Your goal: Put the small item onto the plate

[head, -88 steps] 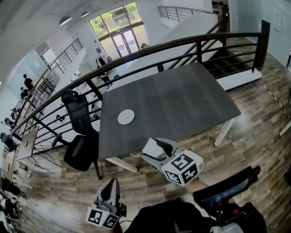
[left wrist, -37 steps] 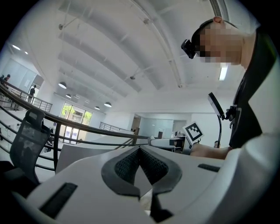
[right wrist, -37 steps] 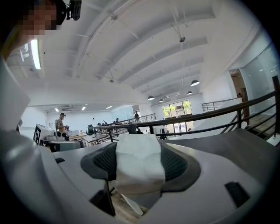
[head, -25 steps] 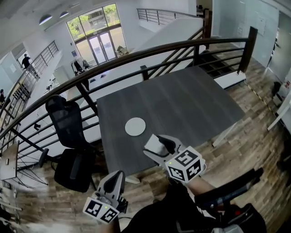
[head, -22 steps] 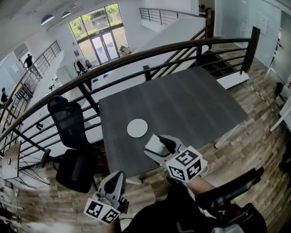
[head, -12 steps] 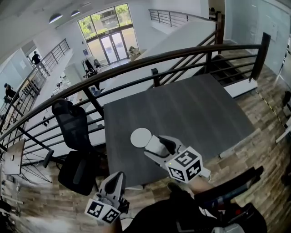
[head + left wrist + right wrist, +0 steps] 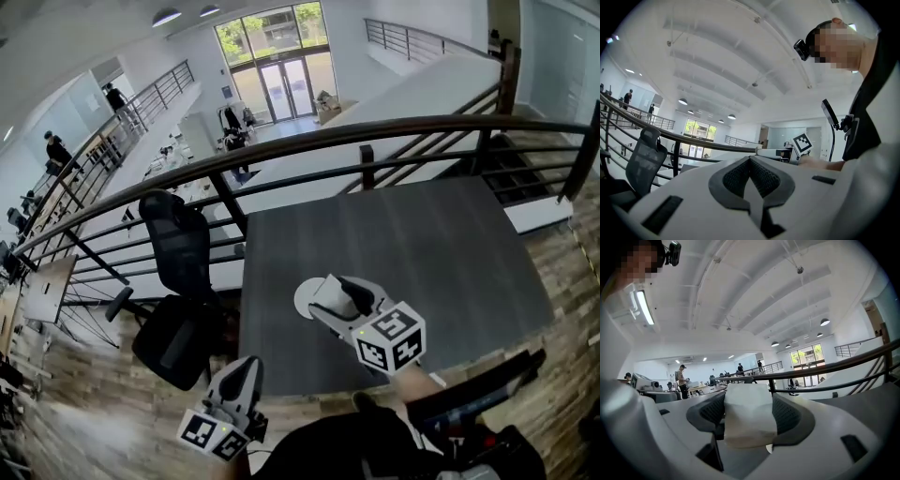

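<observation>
Now I am holding a small white item (image 7: 749, 420) clamped in the right gripper (image 7: 330, 298) over the round white plate (image 7: 301, 301), the left gripper's (image 7: 242, 367) jaws pressed together, empty.

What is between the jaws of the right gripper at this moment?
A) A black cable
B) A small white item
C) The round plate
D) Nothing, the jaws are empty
B: in the right gripper view, the right gripper has its two jaws closed on a small white item, which sits between the dark pads.
</observation>
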Tool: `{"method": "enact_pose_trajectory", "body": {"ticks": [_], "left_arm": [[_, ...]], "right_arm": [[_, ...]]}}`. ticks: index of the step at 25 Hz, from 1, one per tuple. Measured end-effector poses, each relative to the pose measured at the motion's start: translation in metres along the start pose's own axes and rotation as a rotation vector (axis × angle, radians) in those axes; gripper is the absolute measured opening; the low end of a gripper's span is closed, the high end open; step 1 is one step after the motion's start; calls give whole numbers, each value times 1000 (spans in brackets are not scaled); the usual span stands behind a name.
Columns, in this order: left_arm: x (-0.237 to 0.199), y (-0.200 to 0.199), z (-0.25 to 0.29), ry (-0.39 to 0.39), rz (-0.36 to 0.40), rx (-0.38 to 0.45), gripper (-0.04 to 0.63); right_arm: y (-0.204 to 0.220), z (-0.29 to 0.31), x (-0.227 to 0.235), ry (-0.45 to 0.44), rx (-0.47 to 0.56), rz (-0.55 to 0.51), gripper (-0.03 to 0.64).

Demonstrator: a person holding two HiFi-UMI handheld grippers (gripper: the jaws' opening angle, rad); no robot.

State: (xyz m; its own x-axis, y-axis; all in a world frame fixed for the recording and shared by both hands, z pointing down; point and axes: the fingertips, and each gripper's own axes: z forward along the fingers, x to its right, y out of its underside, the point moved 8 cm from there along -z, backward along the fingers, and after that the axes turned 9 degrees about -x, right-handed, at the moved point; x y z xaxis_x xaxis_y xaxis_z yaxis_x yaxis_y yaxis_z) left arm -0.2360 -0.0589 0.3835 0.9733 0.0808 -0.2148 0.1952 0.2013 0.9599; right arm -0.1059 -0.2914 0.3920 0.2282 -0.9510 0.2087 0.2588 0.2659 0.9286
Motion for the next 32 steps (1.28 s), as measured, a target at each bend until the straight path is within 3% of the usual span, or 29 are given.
{"method": "enact_pose_trajectory", "body": {"ticks": [15,32], "left_arm": [[2,-12,10,-237,-9,23,3],[-6,-10,8,-459,-74,23,3]], "right_arm": [[-18,62,52,-140,-47,-21,316],[26,156,101,-170,-214,-41,316]]}}
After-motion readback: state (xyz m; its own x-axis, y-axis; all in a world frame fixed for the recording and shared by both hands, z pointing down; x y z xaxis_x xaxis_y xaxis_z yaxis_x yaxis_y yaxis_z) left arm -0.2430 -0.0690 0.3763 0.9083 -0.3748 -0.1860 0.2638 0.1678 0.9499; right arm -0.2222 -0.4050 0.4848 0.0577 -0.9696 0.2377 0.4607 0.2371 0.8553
